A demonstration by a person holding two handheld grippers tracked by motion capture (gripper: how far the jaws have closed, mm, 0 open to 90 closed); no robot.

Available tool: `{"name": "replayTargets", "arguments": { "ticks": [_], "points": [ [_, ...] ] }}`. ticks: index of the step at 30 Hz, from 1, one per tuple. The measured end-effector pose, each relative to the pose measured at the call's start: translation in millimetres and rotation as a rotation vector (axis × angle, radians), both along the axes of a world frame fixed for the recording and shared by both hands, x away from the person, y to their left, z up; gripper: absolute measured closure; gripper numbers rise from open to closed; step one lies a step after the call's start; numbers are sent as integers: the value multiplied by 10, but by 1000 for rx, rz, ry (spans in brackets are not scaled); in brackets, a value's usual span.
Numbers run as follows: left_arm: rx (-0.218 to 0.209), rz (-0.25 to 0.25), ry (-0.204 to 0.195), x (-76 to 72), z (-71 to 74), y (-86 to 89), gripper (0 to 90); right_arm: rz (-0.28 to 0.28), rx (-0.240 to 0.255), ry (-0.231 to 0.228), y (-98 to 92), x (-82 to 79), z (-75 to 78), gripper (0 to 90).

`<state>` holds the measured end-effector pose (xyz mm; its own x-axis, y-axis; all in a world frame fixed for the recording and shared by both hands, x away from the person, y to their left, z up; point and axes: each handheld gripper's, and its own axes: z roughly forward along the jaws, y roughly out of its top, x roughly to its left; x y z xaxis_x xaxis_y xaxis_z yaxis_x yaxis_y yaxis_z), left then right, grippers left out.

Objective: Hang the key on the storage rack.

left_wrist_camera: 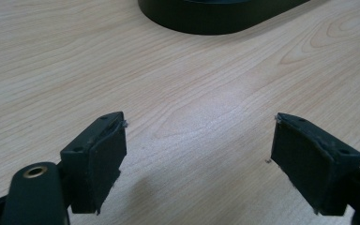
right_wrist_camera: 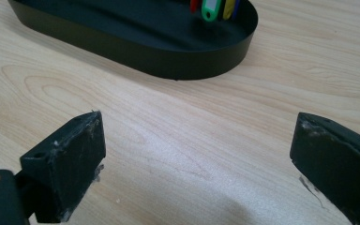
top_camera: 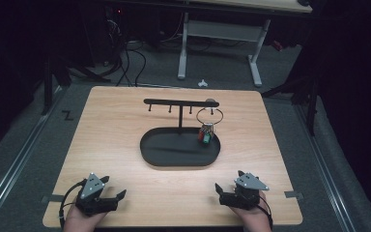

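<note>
1. My left gripper (top_camera: pixel 107 197) rests at the lower left of the table (top_camera: pixel 116 121), jaws spread wide, holding nothing.
2. The key ring (top_camera: pixel 208 116) hangs at centre frame from the black stand (top_camera: pixel 180 102), above the oval tray (top_camera: pixel 149 145).
3. My right gripper (top_camera: pixel 228 189) sits at lower right, jaws apart, holding nothing.

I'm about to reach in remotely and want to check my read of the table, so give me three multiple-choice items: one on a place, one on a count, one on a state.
1. Where does the key ring hang?
A. the rack's right end
B. the rack's left end
C. flat on the table

2. How many bare pegs hang under the rack bar?
A. one
B. three
C. six

3. How do the left gripper and right gripper stand?
A. both shut
B. both open
C. one shut on the tray

Answers: 1 A, the ring hangs below that end. 2 B, three show. 3 B, jaws apart, nothing between.
</note>
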<state>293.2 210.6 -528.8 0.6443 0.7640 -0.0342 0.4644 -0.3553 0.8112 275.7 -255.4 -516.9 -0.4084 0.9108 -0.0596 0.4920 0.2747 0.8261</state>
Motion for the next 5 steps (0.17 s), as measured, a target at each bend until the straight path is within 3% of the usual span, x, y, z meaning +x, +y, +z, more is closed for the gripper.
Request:
{"name": "replayTargets", "arguments": {
  "ticks": [5],
  "points": [
    [2,-11,5,-19,-3,6,189,-10,16,18,-46,11,-24,41]
  ]
}}
